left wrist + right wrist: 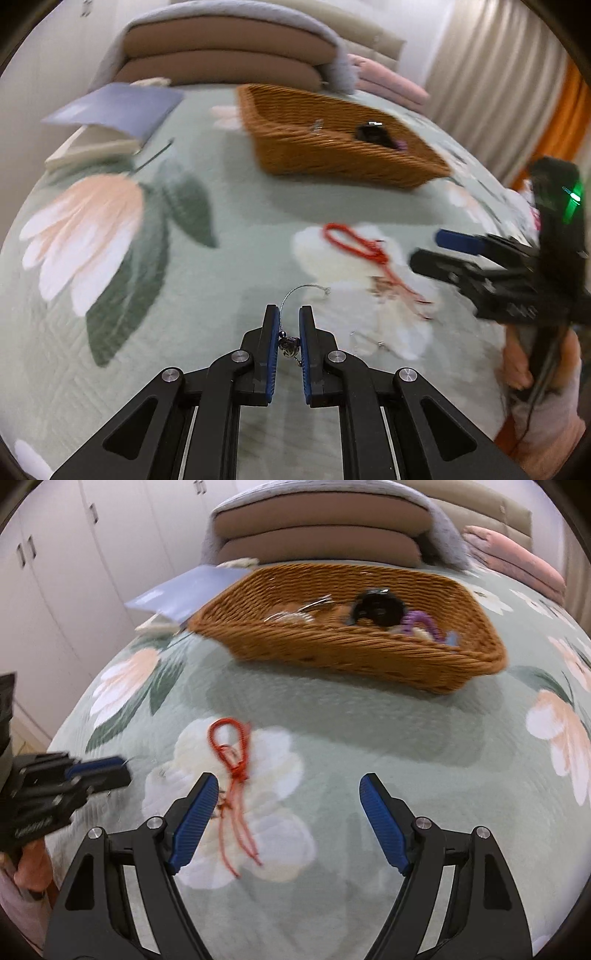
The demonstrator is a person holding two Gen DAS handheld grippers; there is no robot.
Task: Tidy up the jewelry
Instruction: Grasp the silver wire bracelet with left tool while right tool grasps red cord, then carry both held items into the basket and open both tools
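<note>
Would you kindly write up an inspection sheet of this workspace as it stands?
Surface: floral green bedspread.
Job's things: red cord lying on bedspread; silver bracelet in left gripper; wicker basket holding jewelry pieces.
Clutter: blue booklet beside basket.
Grippers: left gripper shut on bracelet; right gripper open, empty.
Cables: a dark cable by the right handle.
Surroundings: pillows, cupboards, curtain.

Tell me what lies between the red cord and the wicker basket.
Nothing: in the right wrist view only bare floral bedspread separates the red cord from the wicker basket. The left view agrees.
</note>
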